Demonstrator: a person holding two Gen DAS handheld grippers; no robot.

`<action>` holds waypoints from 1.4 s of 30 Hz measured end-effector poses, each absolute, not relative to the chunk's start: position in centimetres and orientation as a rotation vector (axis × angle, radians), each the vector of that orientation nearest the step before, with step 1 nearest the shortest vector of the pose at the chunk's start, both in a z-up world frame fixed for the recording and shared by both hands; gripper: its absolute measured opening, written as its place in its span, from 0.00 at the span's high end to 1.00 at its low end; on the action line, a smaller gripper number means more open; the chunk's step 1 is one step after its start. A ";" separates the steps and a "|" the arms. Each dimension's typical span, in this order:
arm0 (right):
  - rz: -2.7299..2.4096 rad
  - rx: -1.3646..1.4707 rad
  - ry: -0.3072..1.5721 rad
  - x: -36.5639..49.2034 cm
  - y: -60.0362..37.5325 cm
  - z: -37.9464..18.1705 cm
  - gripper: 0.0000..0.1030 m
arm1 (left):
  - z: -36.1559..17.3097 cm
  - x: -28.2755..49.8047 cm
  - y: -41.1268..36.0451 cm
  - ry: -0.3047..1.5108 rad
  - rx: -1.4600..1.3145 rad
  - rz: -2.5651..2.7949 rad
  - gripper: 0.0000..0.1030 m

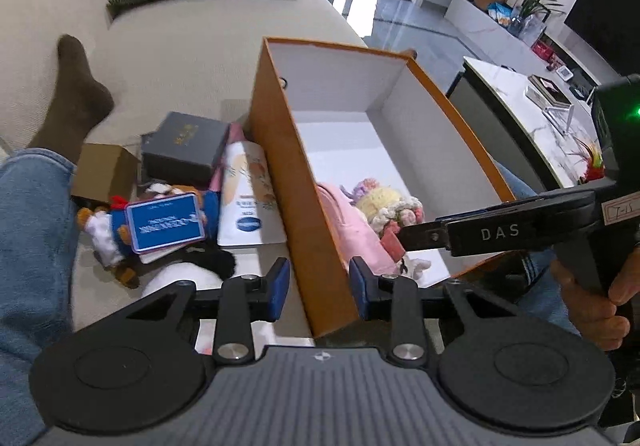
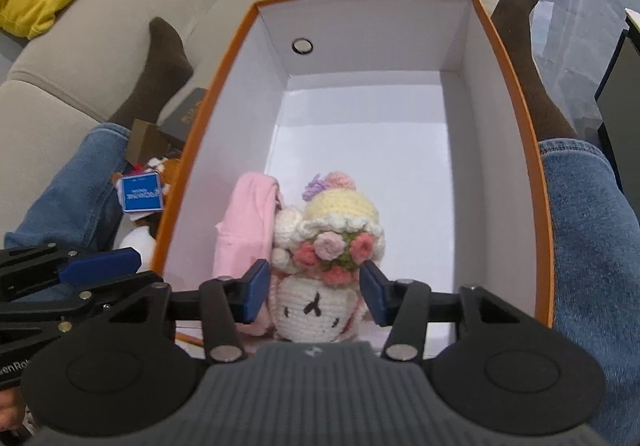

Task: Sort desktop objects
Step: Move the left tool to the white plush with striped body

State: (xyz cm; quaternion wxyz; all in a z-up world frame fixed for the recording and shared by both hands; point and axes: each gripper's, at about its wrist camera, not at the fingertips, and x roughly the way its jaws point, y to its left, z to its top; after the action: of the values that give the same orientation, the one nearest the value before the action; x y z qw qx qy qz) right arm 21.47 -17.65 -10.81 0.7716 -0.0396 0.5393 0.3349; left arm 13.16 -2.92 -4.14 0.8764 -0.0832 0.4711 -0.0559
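Two things in so far: crochet doll (image 2: 320,246) and pink pouch (image 2: 246,222) sit at the orange box's (image 2: 508,94) lower end. Right gripper (image 2: 314,294) hangs empty, jaws apart, over the doll; left gripper (image 1: 320,286) gapes astride the box wall. Card pack (image 1: 166,220), lotion tube (image 1: 248,198), dark box (image 1: 184,150) wait lower left.

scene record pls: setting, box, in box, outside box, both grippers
setting: sofa, person seated with legs either side of box
box: orange box, white inside, open top
in box: crochet doll, pink cloth
outside box: blue card pack on plush toy, dark grey box
left gripper: open, straddling box wall
right gripper: open around doll, no contact visible
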 end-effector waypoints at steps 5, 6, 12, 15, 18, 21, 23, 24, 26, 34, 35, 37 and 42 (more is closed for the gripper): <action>0.708 -0.114 1.096 19.9 -18.0 -9.3 0.54 | -2.9 11.5 -1.5 0.943 -0.183 -0.073 0.64; 0.705 -0.129 1.069 19.5 -17.9 -9.0 0.56 | -2.7 11.1 -1.2 0.934 -0.181 -0.057 0.64; 0.762 -0.147 0.888 16.5 -16.9 -6.8 0.61 | -2.1 9.2 1.0 0.885 -0.182 0.031 0.64; 0.828 -0.167 0.812 14.9 -15.4 -6.2 0.62 | -1.7 7.9 2.7 0.844 -0.192 0.084 0.64; 0.870 -0.236 0.779 13.4 -13.5 -5.6 0.62 | -1.4 6.8 4.6 0.824 -0.215 0.140 0.64; 0.913 -0.300 0.769 11.9 -11.5 -5.3 0.61 | -1.7 6.0 6.5 0.838 -0.233 0.171 0.64; 0.946 -0.333 0.777 10.9 -10.3 -5.3 0.61 | -2.2 5.7 7.4 0.865 -0.256 0.167 0.64; 0.965 -0.351 0.780 10.5 -9.6 -5.4 0.61 | -2.4 5.6 7.8 0.880 -0.269 0.151 0.64; 0.993 -0.392 0.786 9.8 -8.1 -5.8 0.61 | -3.1 5.6 8.5 0.912 -0.302 0.120 0.64; 1.026 -0.520 0.903 8.9 -3.7 -8.6 0.54 | -5.0 5.7 10.2 0.956 -0.354 0.102 0.64; 1.027 -0.528 0.921 8.9 -3.3 -9.0 0.53 | -5.1 5.8 10.3 0.958 -0.355 0.108 0.64; 1.032 -0.550 0.951 8.6 -2.7 -9.8 0.51 | -5.4 6.0 10.6 0.963 -0.352 0.110 0.64; 1.014 -0.591 1.004 8.4 -1.4 -11.8 0.42 | -6.0 6.4 11.3 0.977 -0.366 0.096 0.64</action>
State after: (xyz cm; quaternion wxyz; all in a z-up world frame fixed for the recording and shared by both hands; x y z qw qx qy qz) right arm 8.43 -1.41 -11.83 0.7162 -0.2670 0.4536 0.4583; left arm 6.40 11.32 -5.99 0.8658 -0.1747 0.4666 0.0457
